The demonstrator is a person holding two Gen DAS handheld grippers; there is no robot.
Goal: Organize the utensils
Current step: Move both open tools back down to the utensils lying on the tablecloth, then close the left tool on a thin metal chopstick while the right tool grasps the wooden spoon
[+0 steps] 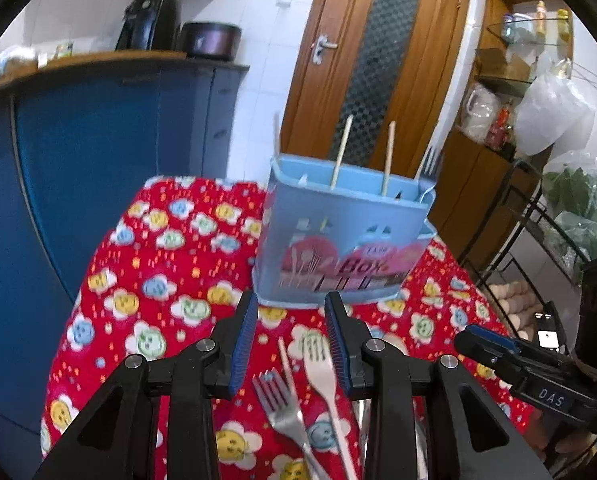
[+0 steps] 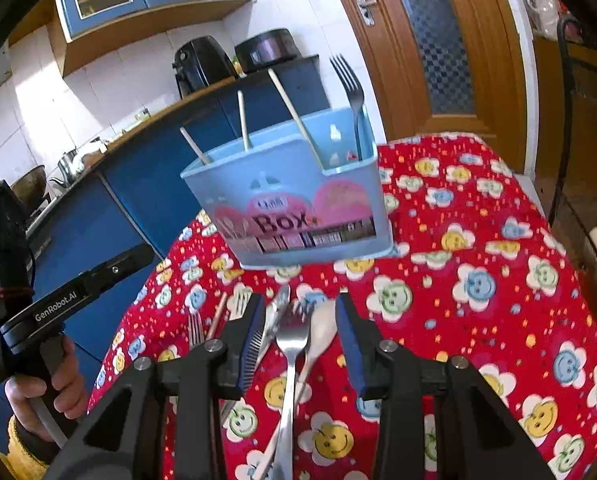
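Nearest to us, the left claw (image 1: pixel 290 344) hung with its jaws apart over the red flowered cloth (image 1: pixel 146 264) that covered the surface, gripping nothing. Between its blue pads (image 1: pixel 244 344) lay a steel fork (image 1: pixel 276 400), a pale chopstick (image 1: pixel 288 368) and a cream plastic fork (image 1: pixel 320 364), all flat on the cloth with their tips pointing away from us; the chopstick crossed over the steel fork lower down.

Our right claw (image 2: pixel 302 340) was likewise spread wide and empty. Below it a second steel fork (image 2: pixel 292 344) lay with its tines forward, a pale spoon (image 2: pixel 322 330) just beside it on the right and a metal utensil (image 2: pixel 274 312) on the left, too blurred to name. Further left on the cloth we saw another fork's tines (image 2: pixel 195 330) and a thin stick (image 2: pixel 217 314).

Beyond both claws stood the blue utensil box (image 1: pixel 346 240) on the cloth, upright, with "Box" printed on its front. Three chopsticks (image 2: pixel 290 108) leaned in its larger compartment, and a dark fork (image 2: pixel 350 88) stood tines up in the narrow compartment at its right end.

Behind the surface were blue cabinets (image 1: pixel 98 152) with a wooden top, a black appliance (image 1: pixel 146 20) and a dark pot (image 1: pixel 210 40) on it, and a wooden door (image 1: pixel 378 60) with patterned glass.
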